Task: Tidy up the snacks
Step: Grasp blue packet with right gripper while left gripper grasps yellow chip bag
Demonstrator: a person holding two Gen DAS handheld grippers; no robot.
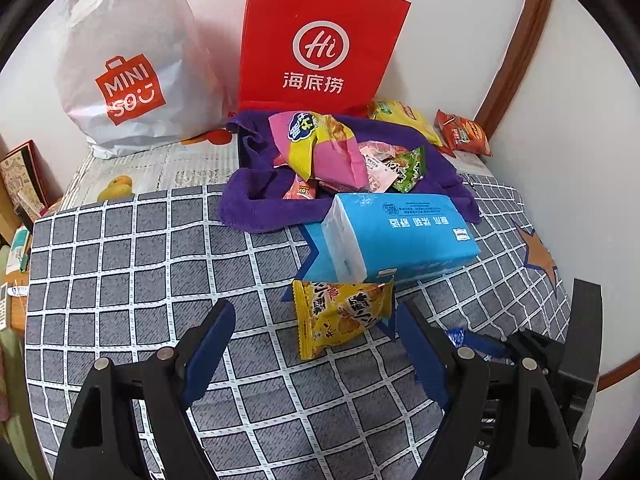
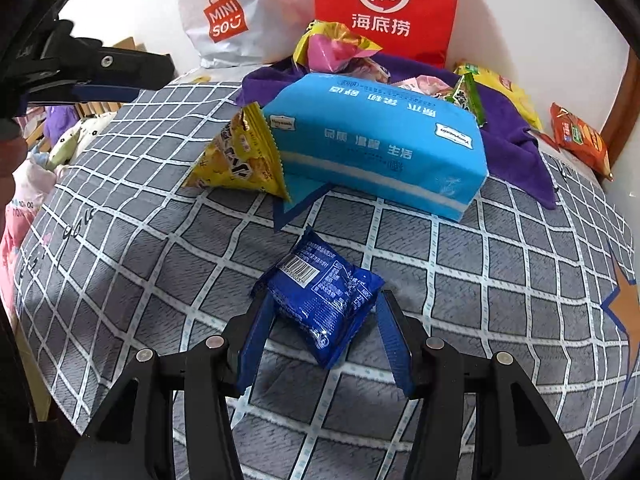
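Note:
A yellow snack packet (image 1: 340,314) leans against a blue tissue pack (image 1: 400,232) on the checked bedsheet. My left gripper (image 1: 316,324) is open, its jaws on either side of the packet's near end, not touching it. In the right wrist view my right gripper (image 2: 322,308) is closed on a dark blue snack packet (image 2: 324,300), both jaws touching its sides. The yellow packet (image 2: 244,156) and tissue pack (image 2: 380,136) lie beyond it. Several more snacks (image 1: 332,152) are piled on a purple towel (image 1: 256,200). The left gripper (image 2: 100,68) shows at upper left.
A red paper bag (image 1: 320,40) and a white Miniso bag (image 1: 120,64) stand against the wall behind the towel. A yellow packet (image 1: 404,118) and an orange packet (image 1: 464,132) lie at the far right by the wooden headboard (image 1: 516,52). Clutter lies off the bed's left edge.

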